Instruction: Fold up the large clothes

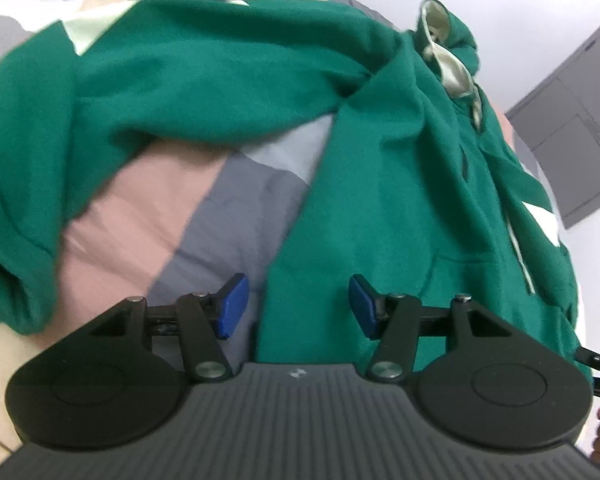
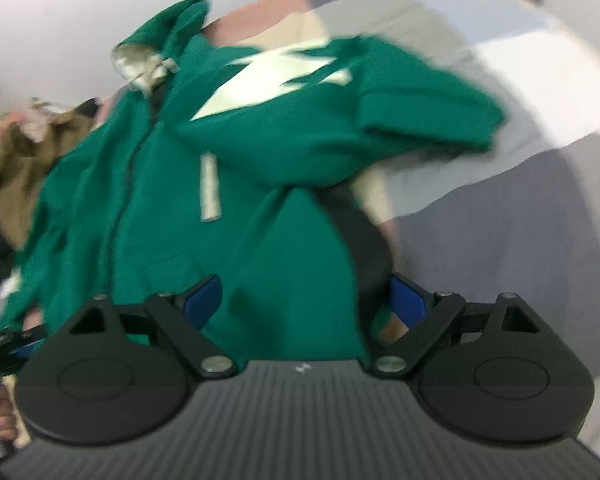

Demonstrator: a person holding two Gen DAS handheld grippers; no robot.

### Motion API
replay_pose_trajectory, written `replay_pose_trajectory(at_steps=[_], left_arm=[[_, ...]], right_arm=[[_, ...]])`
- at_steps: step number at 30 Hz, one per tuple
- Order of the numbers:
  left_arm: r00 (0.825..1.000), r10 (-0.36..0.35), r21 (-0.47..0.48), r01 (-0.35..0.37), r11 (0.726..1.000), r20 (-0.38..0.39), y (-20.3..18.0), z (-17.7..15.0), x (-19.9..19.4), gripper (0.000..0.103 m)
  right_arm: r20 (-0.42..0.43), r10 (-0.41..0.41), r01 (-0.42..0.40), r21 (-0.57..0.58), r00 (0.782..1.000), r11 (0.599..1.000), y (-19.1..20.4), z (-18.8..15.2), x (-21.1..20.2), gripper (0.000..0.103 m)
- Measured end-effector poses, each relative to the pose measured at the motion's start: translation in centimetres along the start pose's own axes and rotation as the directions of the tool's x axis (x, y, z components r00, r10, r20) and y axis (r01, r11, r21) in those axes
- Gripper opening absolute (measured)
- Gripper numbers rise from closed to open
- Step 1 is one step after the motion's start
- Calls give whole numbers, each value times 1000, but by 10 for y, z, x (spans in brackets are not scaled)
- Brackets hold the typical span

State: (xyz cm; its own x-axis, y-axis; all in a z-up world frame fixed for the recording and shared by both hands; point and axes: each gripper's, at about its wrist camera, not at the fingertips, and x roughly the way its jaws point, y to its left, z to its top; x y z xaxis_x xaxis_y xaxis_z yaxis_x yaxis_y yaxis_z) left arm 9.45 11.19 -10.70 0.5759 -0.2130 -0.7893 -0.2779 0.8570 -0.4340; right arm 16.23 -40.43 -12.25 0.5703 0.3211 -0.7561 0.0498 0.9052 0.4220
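The left wrist view showed the left tool [image 1: 298,306] with its blue pads [image 1: 233,307] spread apart, nothing between them, poised over the lower edge of the green hoodie [image 1: 380,200]. Only this view showed a long sleeve [image 1: 112,92] running out to the left in an arc, its cuff bunched at the far left, with the bed cover exposed in the gap between sleeve and body. At far right stood a grey door [image 1: 576,136] in a pale wall [image 1: 500,20].

The right wrist view, blurred, showed the right tool [image 2: 306,306] also spread wide, its pads [image 2: 408,304] straddling the hoodie's hem without gripping it. This view alone showed the pale graphic [image 2: 268,80] on a sleeve [image 2: 380,120] folded across the chest, a drawstring [image 2: 210,188] hanging down, and the pale-lined hood [image 2: 140,60] at the top. A tan garment [image 2: 20,160] lay heaped beyond the hoodie on the left.

The hoodie lay spread on a bed cover [image 1: 148,216] patterned in pink, grey, white and cream blocks.
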Motion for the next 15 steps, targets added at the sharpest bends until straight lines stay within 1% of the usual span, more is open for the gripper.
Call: replay_pose_trajectory(at_steps=[1,3,5,6,7,8,9,10,12,13,14,15], left_arm=[[1000,-19,-6,19,1000,-9,-1,-1,1,60],[998,-49,-31,48,998,-27,-2,-3,3,60],[997,-55,-39,53,998,-46,-2,-4,5,60],[998,-50,-31,49,998,-49,-3,-5,5,58],[998,-43,-23,42,999,-50,-4,-6,5,51],[998,-41,-20,40,999,-57,-4,-7,5,46],[997,-46,-23,44,999,-68,-4,-8,5,31],[995,-59,-35,57,998,-78,-3,-9,3,18],[994,-84,-36,81,996,-67,-4,-9,-3,12],[993,-101,-29,100,995,-54,-5,-8,-9,11],[992,-121,-29,120,992,-44,-6,-8,-15,10],[987,-158,-42,157,987,-30,-5,-7,-23,10]], right_arm=[[-20,32,-31,15,999,999,0,-1,3,83],[-59,49,-47,42,997,998,1,-3,9,73],[-75,68,-66,29,995,997,8,-6,11,66],[-81,74,-73,15,994,997,11,-8,11,58],[-86,69,-69,3,994,998,15,-10,10,46],[-89,52,-53,-7,995,999,20,-12,9,39],[-89,34,-36,-20,995,999,25,-14,8,27],[-81,23,-26,-35,996,999,30,-16,4,18],[-52,16,-19,-69,999,997,38,-16,-7,12],[-33,12,-15,-87,999,996,42,-14,-14,9],[-19,18,-20,-94,1000,995,44,-13,-21,9],[-7,28,-29,-92,1000,995,45,-10,-28,8]])
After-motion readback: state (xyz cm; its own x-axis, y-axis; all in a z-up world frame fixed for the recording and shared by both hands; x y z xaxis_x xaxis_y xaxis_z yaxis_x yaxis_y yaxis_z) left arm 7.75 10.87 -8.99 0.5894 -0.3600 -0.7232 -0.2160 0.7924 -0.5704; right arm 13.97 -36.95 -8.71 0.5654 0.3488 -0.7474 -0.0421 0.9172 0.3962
